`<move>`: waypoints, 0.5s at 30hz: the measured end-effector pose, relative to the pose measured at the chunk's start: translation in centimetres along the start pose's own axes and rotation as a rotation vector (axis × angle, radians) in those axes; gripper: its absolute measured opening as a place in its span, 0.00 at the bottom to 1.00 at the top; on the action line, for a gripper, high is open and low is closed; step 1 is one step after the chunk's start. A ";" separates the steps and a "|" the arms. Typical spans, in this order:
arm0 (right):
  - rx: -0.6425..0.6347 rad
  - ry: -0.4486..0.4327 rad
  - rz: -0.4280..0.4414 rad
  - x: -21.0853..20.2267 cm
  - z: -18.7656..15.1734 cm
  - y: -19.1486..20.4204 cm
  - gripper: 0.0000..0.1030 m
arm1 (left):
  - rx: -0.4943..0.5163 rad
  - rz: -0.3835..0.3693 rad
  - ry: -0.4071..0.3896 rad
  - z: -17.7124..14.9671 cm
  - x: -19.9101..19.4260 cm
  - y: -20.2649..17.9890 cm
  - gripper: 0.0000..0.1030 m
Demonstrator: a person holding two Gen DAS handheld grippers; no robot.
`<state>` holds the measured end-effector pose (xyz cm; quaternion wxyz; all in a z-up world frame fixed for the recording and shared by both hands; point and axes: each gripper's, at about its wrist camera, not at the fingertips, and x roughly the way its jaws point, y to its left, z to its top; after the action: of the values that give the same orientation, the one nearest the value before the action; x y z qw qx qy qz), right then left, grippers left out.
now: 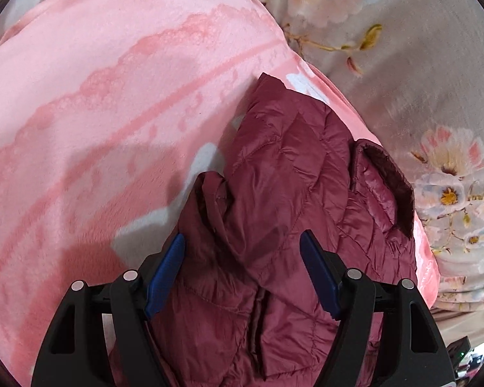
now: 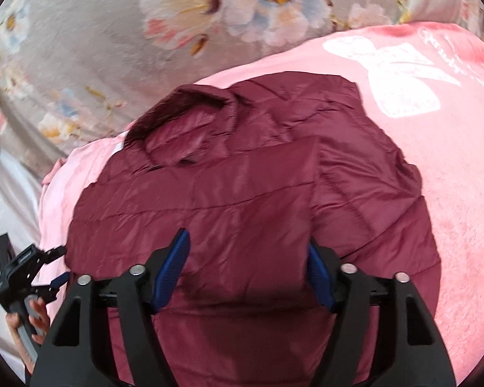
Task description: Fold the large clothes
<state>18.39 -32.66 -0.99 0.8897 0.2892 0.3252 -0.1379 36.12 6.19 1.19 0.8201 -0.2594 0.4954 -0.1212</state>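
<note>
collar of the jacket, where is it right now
The collar is at the jacket's far end, upper left in the right wrist view, lying on the pink blanket near its edge by the floral sheet.

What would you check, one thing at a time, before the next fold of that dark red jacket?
1. Left gripper open and free of fabric: ok, its jaws stand wide apart over the jacket.
2. Right gripper open: ok, jaws spread, nothing clamped.
3. Jacket lies wholly on the pink blanket: ok in the visible part; the near hem is hidden behind the grippers.
4. Jacket already partly folded: ok, one panel overlaps the body in the right wrist view.
5. Collar flat: not ok, it stands up.
6. Grippers touching the jacket: cannot tell.
</note>
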 end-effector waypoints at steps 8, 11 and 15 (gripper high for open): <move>-0.078 -0.140 0.002 -4.2 2.0 -0.2 0.01 | 0.058 0.066 -0.062 0.9 -0.6 -0.9 0.01; -0.121 -0.097 -0.069 -2.9 1.2 -0.7 0.01 | 0.113 0.135 -0.076 0.2 0.0 -1.0 0.01; -0.097 0.030 -0.114 1.2 -1.1 -3.2 0.01 | 0.166 0.198 -0.055 -1.0 1.8 -0.6 0.02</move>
<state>17.39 -34.58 -3.80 0.8885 0.2290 0.3605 -0.1679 36.15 4.59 -0.24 0.8599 -0.1439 0.4842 -0.0729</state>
